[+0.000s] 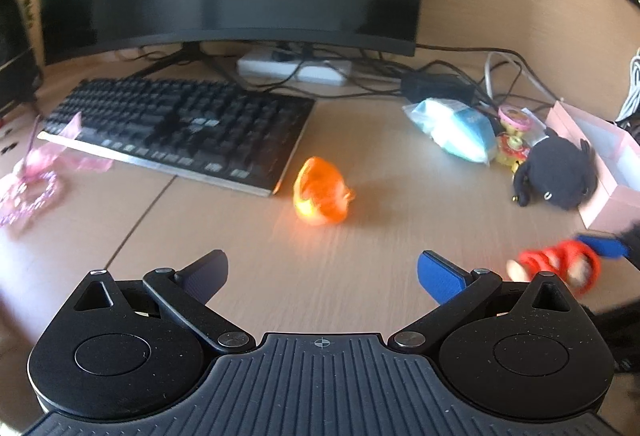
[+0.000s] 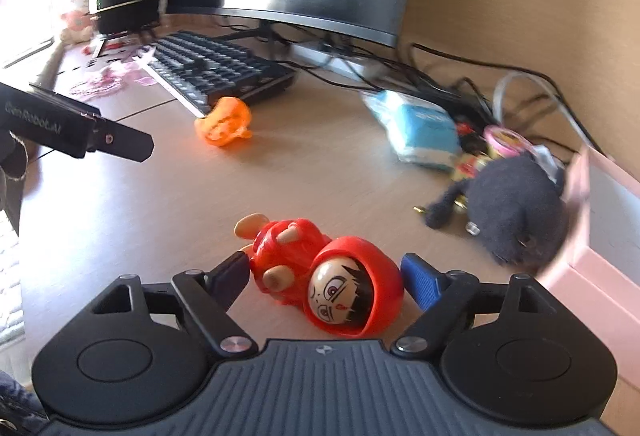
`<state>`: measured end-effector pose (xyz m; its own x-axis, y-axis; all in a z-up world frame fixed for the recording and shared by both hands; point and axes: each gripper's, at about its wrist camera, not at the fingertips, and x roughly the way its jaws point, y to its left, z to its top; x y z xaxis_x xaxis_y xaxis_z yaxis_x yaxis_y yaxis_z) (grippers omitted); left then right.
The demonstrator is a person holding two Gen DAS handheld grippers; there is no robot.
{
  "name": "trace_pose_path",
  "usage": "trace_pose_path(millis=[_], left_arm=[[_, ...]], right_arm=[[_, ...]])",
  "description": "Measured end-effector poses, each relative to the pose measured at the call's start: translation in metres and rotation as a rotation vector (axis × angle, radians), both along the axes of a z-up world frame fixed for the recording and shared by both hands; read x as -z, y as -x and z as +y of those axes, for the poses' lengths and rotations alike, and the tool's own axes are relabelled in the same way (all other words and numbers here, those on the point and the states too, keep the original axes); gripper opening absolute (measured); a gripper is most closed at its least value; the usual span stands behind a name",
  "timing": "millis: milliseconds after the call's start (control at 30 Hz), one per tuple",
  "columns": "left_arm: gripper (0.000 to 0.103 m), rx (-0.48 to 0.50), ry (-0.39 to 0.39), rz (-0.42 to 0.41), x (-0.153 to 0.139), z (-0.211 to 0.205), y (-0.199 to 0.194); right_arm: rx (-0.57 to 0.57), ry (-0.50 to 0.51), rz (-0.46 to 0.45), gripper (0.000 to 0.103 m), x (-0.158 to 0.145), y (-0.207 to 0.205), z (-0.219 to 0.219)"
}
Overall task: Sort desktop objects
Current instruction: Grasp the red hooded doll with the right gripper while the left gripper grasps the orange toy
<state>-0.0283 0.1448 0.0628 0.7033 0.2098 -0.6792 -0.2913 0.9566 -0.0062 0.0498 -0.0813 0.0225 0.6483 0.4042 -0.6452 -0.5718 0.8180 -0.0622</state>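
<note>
Right gripper point(image 2: 324, 276) is straddling the red doll point(image 2: 320, 276), its fingers standing wide of it with narrow gaps showing, not yet pressing. That doll is lying flat on the desk point(image 2: 140, 204), just left of the pink box point(image 2: 600, 260), head toward the camera, long axis slanting between the fingers. Left gripper point(image 1: 322, 272) is hovering wide and empty, facing the orange toy point(image 1: 320, 192).

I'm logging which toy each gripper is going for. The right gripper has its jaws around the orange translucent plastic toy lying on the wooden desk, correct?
Not quite: the toy is wrong. The right wrist view shows the right gripper with its jaws around the red hooded plastic figure lying on the wooden desk. The orange translucent plastic toy lies farther off, near the black keyboard.
</note>
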Motion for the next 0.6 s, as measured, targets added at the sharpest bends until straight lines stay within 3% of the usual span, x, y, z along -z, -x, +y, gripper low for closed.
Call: trace_pose_path(millis=[100,200,300,400,467,500,600], left_arm=[[0.103,-0.004,-0.055,0.015,0.006,-0.001,-0.031],[0.101,-0.047,-0.042,0.054,0.017,0.012,-0.067],[0.077,-0.037,-0.045,0.088,0.028,0.016,-0.092],[0.072,-0.035,-0.054,0.102,0.034,0.012,-0.103],[0.056,-0.024,-0.054,0.099,0.033,0.004,-0.104],[0.054,-0.009,-0.046,0.095,0.032,0.0,-0.103],[0.05,0.055,-0.025,0.082,0.028,-0.022,-0.095]], right_arm=[[0.082,-0.002,0.02,0.083,0.002,0.012,-0.019],[0.171,0.01,0.031,0.083,0.0,0.026,-0.047],[0.269,0.03,0.038,0.083,-0.002,0.039,-0.075],[0.351,0.037,0.049,0.083,-0.003,0.049,-0.101],[0.383,0.041,0.055,0.083,-0.004,0.054,-0.114],[0.396,0.042,0.059,0.084,-0.005,0.057,-0.12],[0.424,0.033,0.062,0.095,-0.006,0.064,-0.133]])
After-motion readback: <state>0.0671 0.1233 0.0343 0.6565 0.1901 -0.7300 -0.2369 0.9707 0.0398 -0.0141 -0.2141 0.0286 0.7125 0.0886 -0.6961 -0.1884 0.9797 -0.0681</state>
